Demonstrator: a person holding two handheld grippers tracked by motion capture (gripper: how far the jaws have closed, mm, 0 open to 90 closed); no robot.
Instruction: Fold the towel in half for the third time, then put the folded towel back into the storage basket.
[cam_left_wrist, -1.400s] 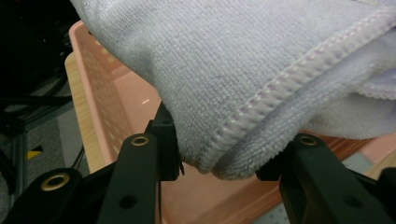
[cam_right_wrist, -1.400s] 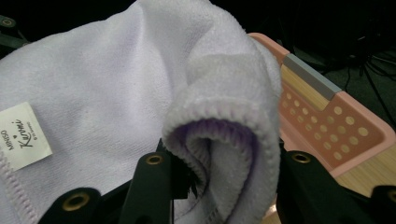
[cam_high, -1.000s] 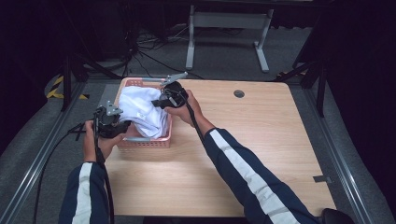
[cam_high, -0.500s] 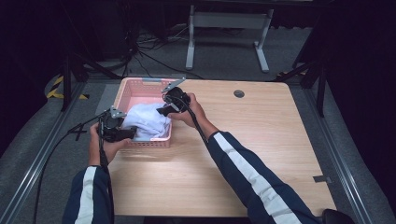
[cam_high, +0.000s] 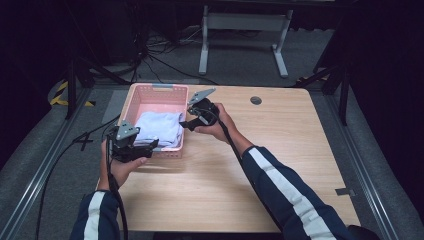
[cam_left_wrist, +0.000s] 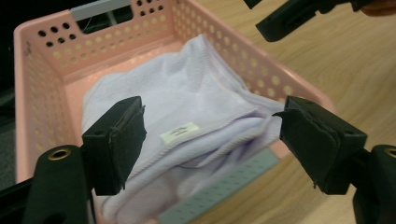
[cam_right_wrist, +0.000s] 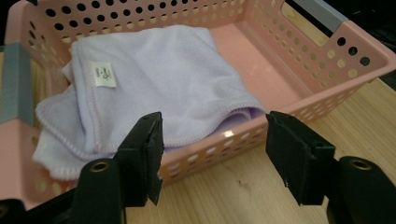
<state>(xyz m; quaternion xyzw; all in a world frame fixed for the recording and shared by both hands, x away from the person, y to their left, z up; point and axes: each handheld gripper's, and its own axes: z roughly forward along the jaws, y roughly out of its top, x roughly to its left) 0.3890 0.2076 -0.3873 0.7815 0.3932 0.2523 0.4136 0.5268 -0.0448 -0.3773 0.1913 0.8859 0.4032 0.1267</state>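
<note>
The folded pale lilac cloth (cam_high: 159, 128) lies inside the pink perforated plastic basket (cam_high: 156, 93), at its near end, on the light wooden table (cam_high: 280, 165). In the high view the left gripper (cam_high: 145, 146) is at the near short wall of the basket and the right gripper (cam_high: 187, 123) just beside its right long wall; both have just been opening and neither has the cloth between the pads.

In the left gripper view the jaws stand wide, and the cloth (cam_left_wrist: 187, 107) with its small white label (cam_left_wrist: 180, 132) hangs a little over the near rim. To finish this step well, I think the hand should draw back level, so a pad does not catch the hanging edge.

In the right gripper view the jaws are also wide, outside the basket wall (cam_right_wrist: 299, 70). The cloth (cam_right_wrist: 159, 74) is loosely folded, with one corner on the rim; pushing that corner inside would leave it tidy.
</note>
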